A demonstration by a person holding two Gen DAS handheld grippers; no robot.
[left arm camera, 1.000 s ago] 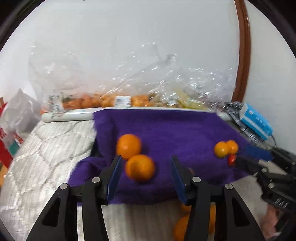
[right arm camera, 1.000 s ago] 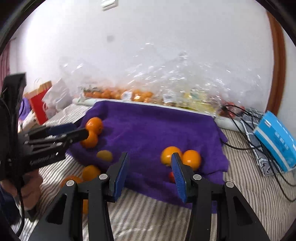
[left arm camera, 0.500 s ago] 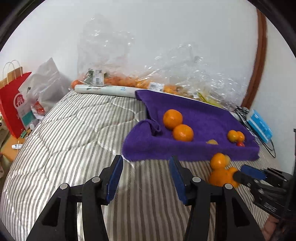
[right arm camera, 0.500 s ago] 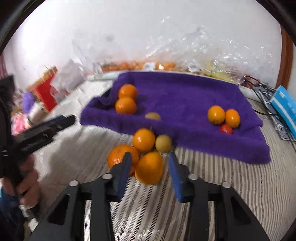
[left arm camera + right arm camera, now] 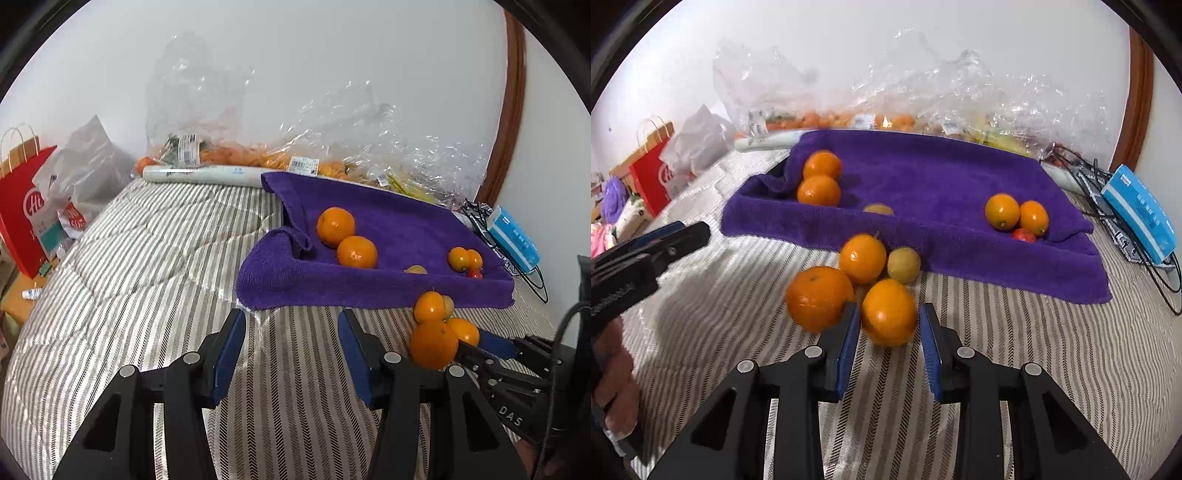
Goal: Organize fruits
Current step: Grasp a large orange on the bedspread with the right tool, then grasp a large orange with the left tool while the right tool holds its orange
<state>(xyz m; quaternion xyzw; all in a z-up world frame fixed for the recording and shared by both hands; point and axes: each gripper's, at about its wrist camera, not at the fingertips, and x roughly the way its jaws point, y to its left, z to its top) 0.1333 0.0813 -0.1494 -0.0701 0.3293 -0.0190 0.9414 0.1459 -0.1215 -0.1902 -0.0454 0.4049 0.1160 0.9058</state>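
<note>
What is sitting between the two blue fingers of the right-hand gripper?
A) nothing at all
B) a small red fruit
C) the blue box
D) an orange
D: in the right wrist view an orange sits between the blue pads of the right gripper, on the striped bedcover just in front of the purple towel.

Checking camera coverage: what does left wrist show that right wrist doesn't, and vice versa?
Left wrist only: the white roll lying full length at the bed's far edge, and the right hand-held gripper from the side. Right wrist only: that gripper's pads against an orange, and a person's hand holding the left hand-held gripper. Both: purple towel, red bag, blue box.
</note>
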